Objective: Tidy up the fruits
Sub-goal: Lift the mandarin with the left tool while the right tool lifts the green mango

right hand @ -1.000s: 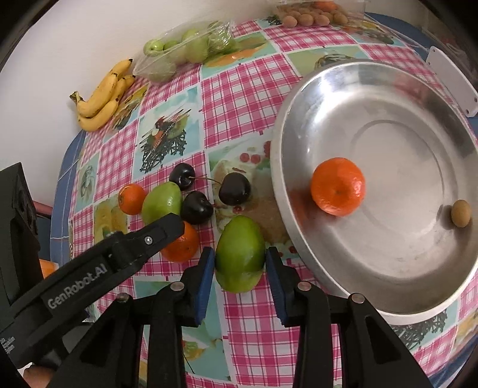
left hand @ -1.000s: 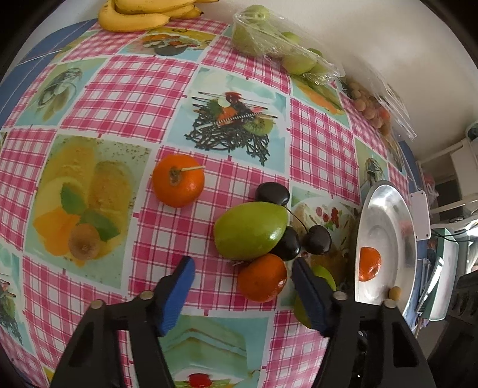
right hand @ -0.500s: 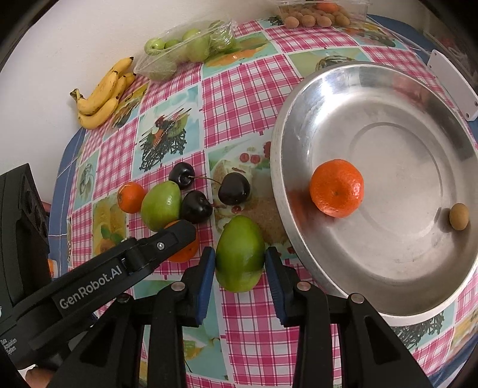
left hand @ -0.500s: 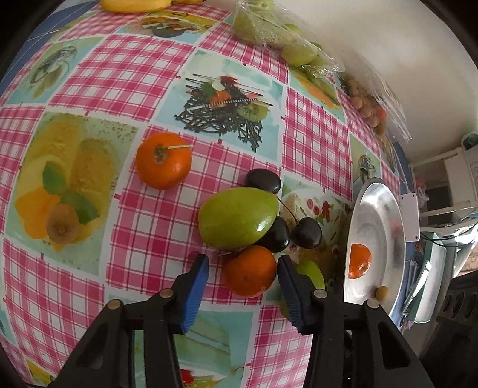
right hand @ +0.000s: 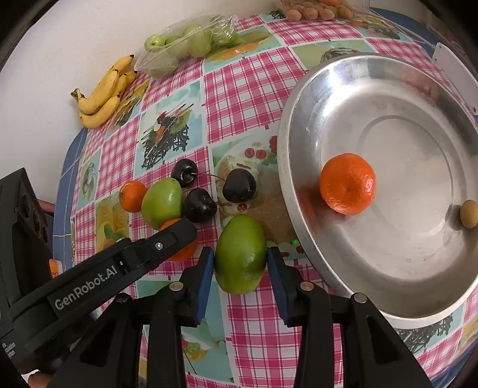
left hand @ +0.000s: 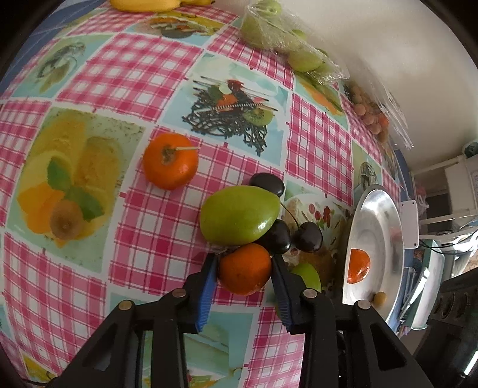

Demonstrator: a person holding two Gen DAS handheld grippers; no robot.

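My left gripper (left hand: pixel 244 259) is closing, its blue pads touching both sides of a tangerine (left hand: pixel 245 271) that rests on the checked tablecloth. Just beyond it lie a green mango (left hand: pixel 239 215) and dark cherries (left hand: pixel 307 237), with a second tangerine (left hand: pixel 170 161) farther left. My right gripper (right hand: pixel 241 252) holds a smaller green mango (right hand: pixel 240 262) on the cloth, its jaws easing open but the pads still at the fruit's sides. A left finger (right hand: pixel 155 247) covers part of the held tangerine there. The steel plate (right hand: pixel 388 119) to the right holds a tangerine (right hand: pixel 348 183) and a small brown fruit (right hand: pixel 469 213).
Bananas (right hand: pixel 104 89) lie by the wall at the table's far left. A plastic bag of green fruit (right hand: pixel 185 44) and a clear box of small brown fruit (right hand: pixel 313 12) sit along the far edge. A white flat box (left hand: pixel 407 223) lies beyond the plate.
The left gripper's jaws went from wide apart to closed around the near tangerine. The right gripper and its mango look the same.
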